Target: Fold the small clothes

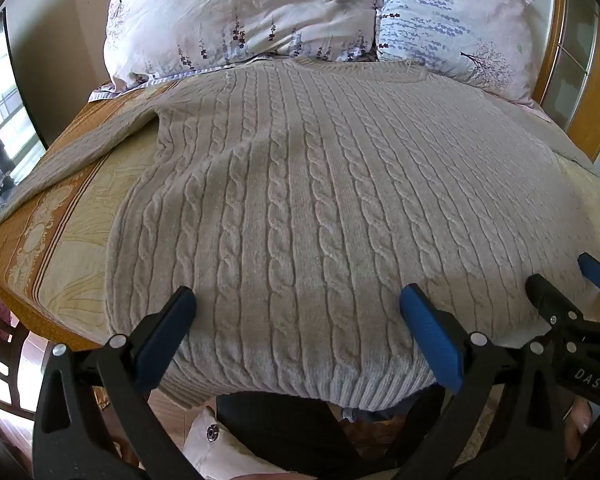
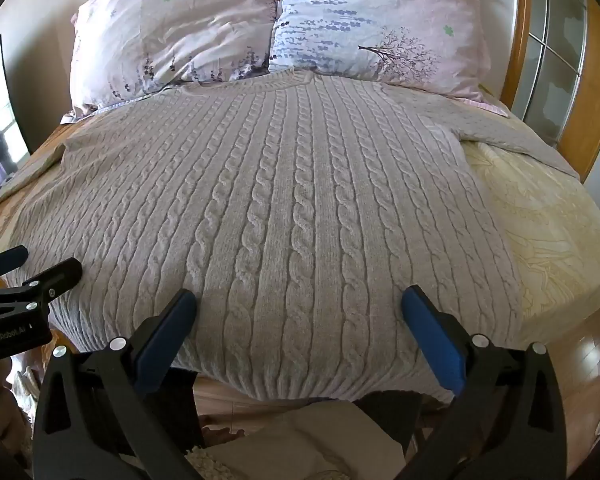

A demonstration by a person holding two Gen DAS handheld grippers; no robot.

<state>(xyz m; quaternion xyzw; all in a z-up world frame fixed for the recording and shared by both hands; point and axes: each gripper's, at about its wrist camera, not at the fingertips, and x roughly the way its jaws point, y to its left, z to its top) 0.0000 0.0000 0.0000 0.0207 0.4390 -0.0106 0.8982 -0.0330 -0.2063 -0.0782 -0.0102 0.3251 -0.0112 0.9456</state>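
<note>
Both tools stand spread as wide as they go and hold nothing. The left tool (image 1: 298, 308) hangs over the near hem of the sweater (image 1: 320, 200), its blue-padded fingers (image 1: 430, 332) straddling the ribbed edge without pinching it. The right tool (image 2: 300, 308) hovers the same way further along that hem, just beside the left one.

The grey cable-knit sweater lies flat on the bed (image 2: 540, 240), front up, hem toward the tools and neckline at the far end against the two floral pillows (image 2: 260, 28). Its long axis runs straight away from both tools, along the cables. One sleeve (image 1: 72, 160) spreads off to the left, the other sleeve (image 2: 516, 140) to the right.

Each tool seems about equally close to the hem, so the likely first fold takes either the hem away toward the neckline, or each sleeve inward by the tool on its own side.
</note>
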